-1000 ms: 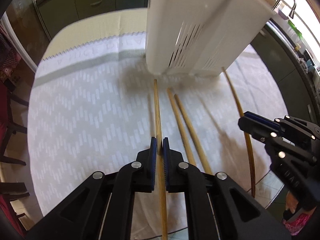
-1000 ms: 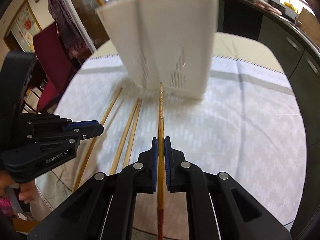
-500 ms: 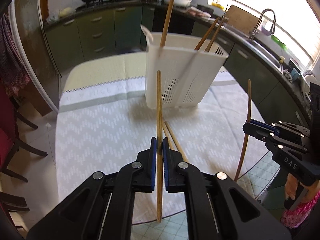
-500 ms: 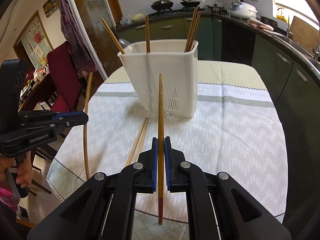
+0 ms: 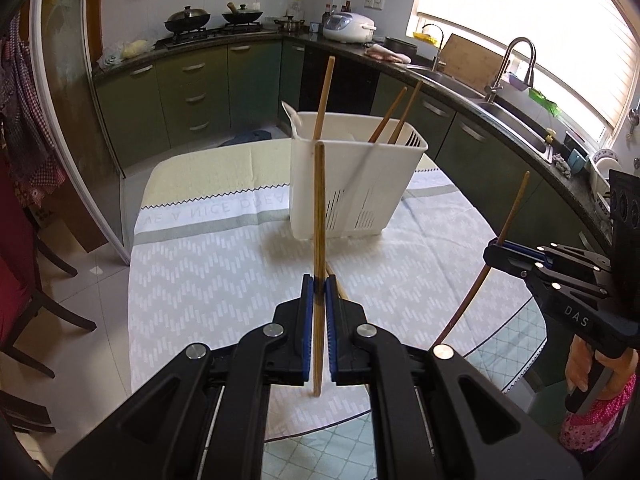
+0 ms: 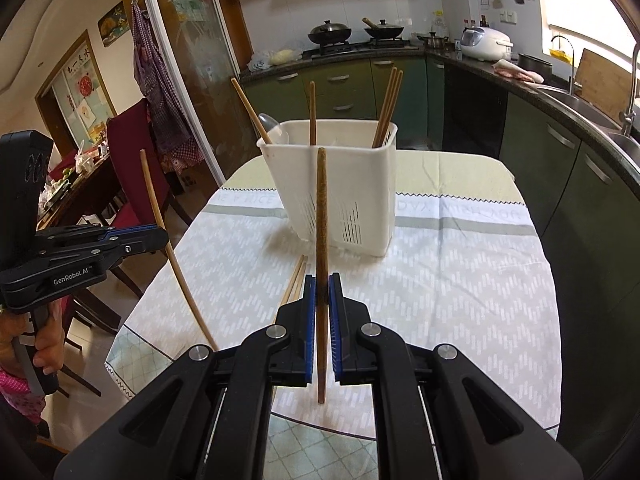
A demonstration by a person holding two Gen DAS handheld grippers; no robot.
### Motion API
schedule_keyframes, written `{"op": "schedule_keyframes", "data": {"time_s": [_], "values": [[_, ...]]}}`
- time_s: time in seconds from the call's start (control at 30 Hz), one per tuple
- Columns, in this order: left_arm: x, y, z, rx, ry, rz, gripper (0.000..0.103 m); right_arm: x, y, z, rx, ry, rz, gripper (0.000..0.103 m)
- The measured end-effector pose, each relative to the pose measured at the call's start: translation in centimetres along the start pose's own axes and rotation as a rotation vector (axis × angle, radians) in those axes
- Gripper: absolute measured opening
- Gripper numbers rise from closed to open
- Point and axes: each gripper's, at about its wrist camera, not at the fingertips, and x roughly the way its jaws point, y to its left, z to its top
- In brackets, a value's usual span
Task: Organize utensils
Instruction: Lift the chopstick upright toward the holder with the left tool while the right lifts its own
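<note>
Now the left tongs (image 5: pixel 319 286) are squeezing a light chopstick (image 5: pixel 319 208) above the worktop (image 5: pixel 208 264). Likewise, the right tongs (image 6: pixel 322 286) are squeezing a dark chopstick (image 6: pixel 322 208). Two chopsticks (image 6: pixel 295 278) are lying near the white basket (image 6: pixel 360 184), which is holding more.

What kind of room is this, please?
Most likely a home kitchen: a gas stove with woks, a rice cooker on the counter, and a sink with a tall tap under the window.
</note>
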Motion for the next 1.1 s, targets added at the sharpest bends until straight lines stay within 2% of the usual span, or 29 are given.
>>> {"op": "schedule_keyframes", "data": {"time_s": [0.33, 0.57, 0.77, 1.1], "values": [[-0.6, 0.1, 0.3, 0.004, -0.018, -0.006, 0.006, 0.1, 0.2, 0.4, -0.01, -0.008, 0.007, 0.007], [-2.1, -0.4, 1.8, 0.012, -0.051, -0.021, 0.006, -1.3, 0.2, 1.9, -0.013, -0.041, 0.015, 0.007], [-4.8, -1.6, 5.3, 0.034, -0.112, -0.038, 0.006, -3.4, 0.2, 4.2, -0.028, -0.087, 0.009, 0.007], [-8.6, -4.0, 13.2, 0.062, -0.274, -0.019, 0.006, -6.8, 0.0, 10.7, -0.028, -0.191, 0.02, 0.007]]}}
